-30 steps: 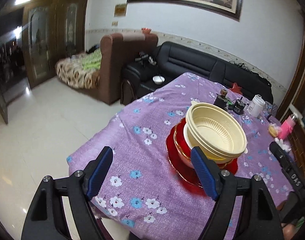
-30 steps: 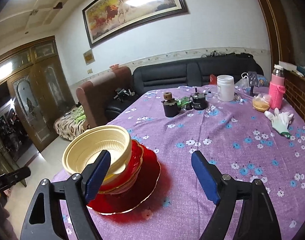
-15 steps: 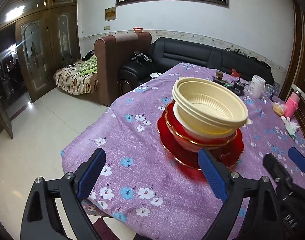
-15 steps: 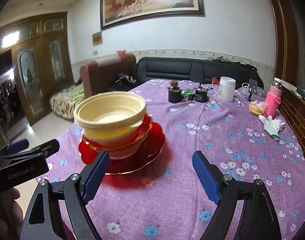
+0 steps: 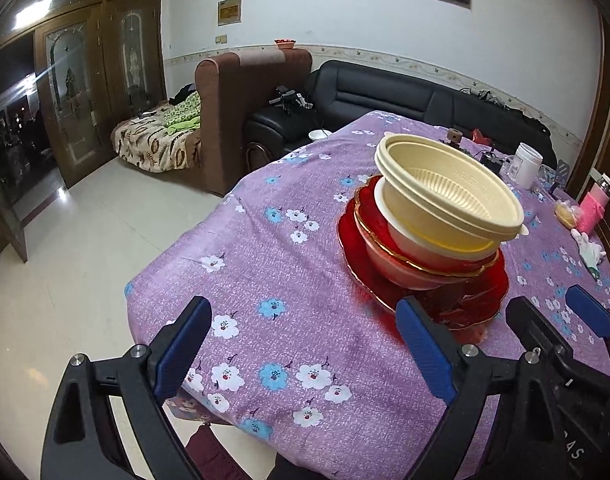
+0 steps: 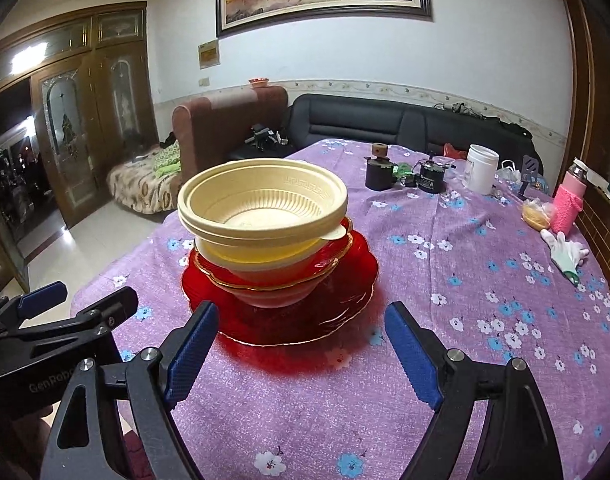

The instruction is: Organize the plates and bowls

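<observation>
A stack stands on the purple flowered tablecloth [image 6: 485,288]: cream plastic bowls [image 6: 261,204] nested on a red gold-rimmed bowl [image 6: 273,286], all on a red glass plate [image 6: 345,308]. The same stack shows in the left wrist view, with the cream bowls [image 5: 445,192] above the red plate [image 5: 477,304]. My left gripper [image 5: 305,352] is open and empty, near the table's front corner, left of the stack. My right gripper [image 6: 301,356] is open and empty, just in front of the plate.
At the far end of the table stand a white jar [image 6: 481,168], dark small devices [image 6: 429,176], a pink bottle [image 6: 569,204], a white glove [image 6: 565,252]. A brown armchair [image 5: 245,96] and black sofa [image 5: 385,96] stand beyond. The table edge drops to tiled floor [image 5: 65,240] on the left.
Both grippers have drawn back from the stack toward the table's near edge and stay open. The stack has not moved.
</observation>
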Action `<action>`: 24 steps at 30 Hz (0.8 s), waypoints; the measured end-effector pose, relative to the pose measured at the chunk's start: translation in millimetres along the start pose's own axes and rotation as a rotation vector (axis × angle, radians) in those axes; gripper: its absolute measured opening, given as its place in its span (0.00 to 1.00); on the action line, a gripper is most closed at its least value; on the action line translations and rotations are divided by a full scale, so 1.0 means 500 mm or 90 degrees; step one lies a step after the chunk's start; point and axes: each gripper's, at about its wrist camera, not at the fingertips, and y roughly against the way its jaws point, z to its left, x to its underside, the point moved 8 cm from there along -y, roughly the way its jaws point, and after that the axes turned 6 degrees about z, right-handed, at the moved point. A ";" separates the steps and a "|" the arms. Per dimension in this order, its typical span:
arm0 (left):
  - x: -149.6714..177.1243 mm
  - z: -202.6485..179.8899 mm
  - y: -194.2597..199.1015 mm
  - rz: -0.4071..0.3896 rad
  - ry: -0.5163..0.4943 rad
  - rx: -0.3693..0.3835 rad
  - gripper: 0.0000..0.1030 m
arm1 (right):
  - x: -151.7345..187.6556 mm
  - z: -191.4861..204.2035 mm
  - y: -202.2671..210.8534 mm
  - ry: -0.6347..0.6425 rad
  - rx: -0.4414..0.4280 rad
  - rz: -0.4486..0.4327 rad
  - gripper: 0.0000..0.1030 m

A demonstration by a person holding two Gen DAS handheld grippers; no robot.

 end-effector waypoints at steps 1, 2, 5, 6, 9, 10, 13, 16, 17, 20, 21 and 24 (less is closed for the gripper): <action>0.001 0.000 -0.001 0.002 0.000 0.001 0.91 | 0.001 0.000 -0.003 -0.001 0.001 0.002 0.86; 0.002 0.001 -0.003 0.004 0.000 0.002 0.91 | 0.002 0.000 -0.006 -0.001 0.003 0.005 0.86; 0.004 0.003 -0.009 0.010 -0.002 0.000 0.91 | 0.004 0.003 -0.010 -0.001 0.007 0.011 0.86; 0.006 0.004 -0.012 0.013 -0.003 -0.001 0.91 | 0.006 0.002 -0.013 0.000 0.008 0.013 0.86; 0.009 0.005 -0.016 0.019 -0.003 0.000 0.91 | 0.010 0.002 -0.019 0.001 0.013 0.019 0.86; 0.010 0.005 -0.017 0.020 -0.004 0.000 0.91 | 0.011 0.002 -0.019 0.002 0.013 0.020 0.86; 0.010 0.006 -0.021 0.024 -0.003 0.002 0.91 | 0.013 0.002 -0.022 0.001 0.014 0.025 0.86; 0.013 0.005 -0.022 0.027 -0.004 0.003 0.91 | 0.013 0.001 -0.024 -0.001 0.015 0.028 0.86; 0.011 0.005 -0.023 0.028 -0.004 0.003 0.91 | 0.013 0.001 -0.025 -0.002 0.015 0.028 0.86; 0.013 0.005 -0.026 0.032 -0.004 0.004 0.91 | 0.013 0.001 -0.027 -0.004 0.014 0.031 0.86; 0.014 0.005 -0.027 0.033 -0.004 0.004 0.91 | 0.014 0.000 -0.028 -0.004 0.015 0.032 0.86; 0.016 0.004 -0.030 0.038 -0.004 0.006 0.91 | 0.016 -0.001 -0.029 -0.005 0.015 0.034 0.86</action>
